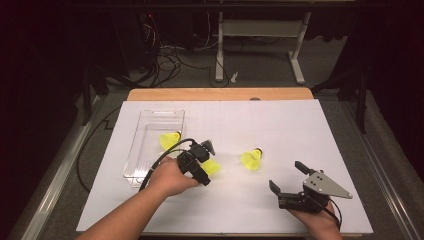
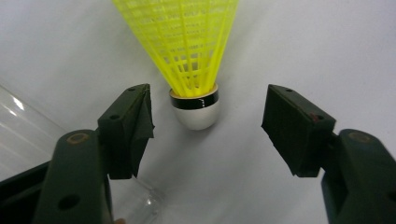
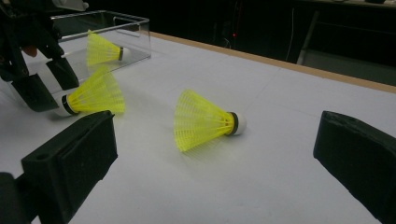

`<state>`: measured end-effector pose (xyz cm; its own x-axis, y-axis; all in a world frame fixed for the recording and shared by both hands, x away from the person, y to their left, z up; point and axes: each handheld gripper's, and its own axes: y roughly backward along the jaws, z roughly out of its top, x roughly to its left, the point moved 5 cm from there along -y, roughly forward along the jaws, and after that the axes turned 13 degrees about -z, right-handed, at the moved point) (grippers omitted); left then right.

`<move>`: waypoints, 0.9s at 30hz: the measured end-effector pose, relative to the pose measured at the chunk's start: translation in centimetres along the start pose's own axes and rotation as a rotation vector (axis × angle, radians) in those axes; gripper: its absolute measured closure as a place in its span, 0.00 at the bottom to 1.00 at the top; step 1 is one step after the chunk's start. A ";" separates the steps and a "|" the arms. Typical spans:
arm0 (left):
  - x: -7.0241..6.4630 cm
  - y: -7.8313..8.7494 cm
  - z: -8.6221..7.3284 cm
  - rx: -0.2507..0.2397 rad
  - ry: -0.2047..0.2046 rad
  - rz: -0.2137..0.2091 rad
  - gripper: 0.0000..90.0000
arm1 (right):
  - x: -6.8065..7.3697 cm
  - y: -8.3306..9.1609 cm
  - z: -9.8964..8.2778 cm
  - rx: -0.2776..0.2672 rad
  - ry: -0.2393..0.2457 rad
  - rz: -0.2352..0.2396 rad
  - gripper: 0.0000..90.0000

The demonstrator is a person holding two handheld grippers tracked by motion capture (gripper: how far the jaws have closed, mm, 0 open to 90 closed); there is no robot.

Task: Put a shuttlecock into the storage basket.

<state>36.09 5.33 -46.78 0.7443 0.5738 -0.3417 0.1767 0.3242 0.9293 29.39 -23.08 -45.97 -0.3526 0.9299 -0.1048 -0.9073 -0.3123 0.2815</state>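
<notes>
A: Left hand-held gripper sits open, pads either side of the shuttlecock lying on the desk beside the clear box, not yet pressing.

B: Pinch the white cork squarely, not the skirt. Right hand-held gripper waits open.

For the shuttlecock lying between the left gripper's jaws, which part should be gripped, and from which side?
Grip the shuttlecock at its white cork head with the black band, coming from the head end as the left gripper already does. The head is small, rounded and solid, and it points toward the open jaws, one on each side and neither touching. The yellow mesh skirt flares wide and looks likely to give under the pads.
</notes>
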 end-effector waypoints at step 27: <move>0.5 -1.2 0.4 0.047 0.035 0.015 0.67 | -0.1 0.0 0.3 -0.014 -0.004 0.004 0.00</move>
<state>36.52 4.91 -48.05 0.7243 0.6045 -0.3316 0.1965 0.2801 0.9396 29.49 -23.11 -45.65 -0.3557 0.9292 -0.1001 -0.9089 -0.3190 0.2686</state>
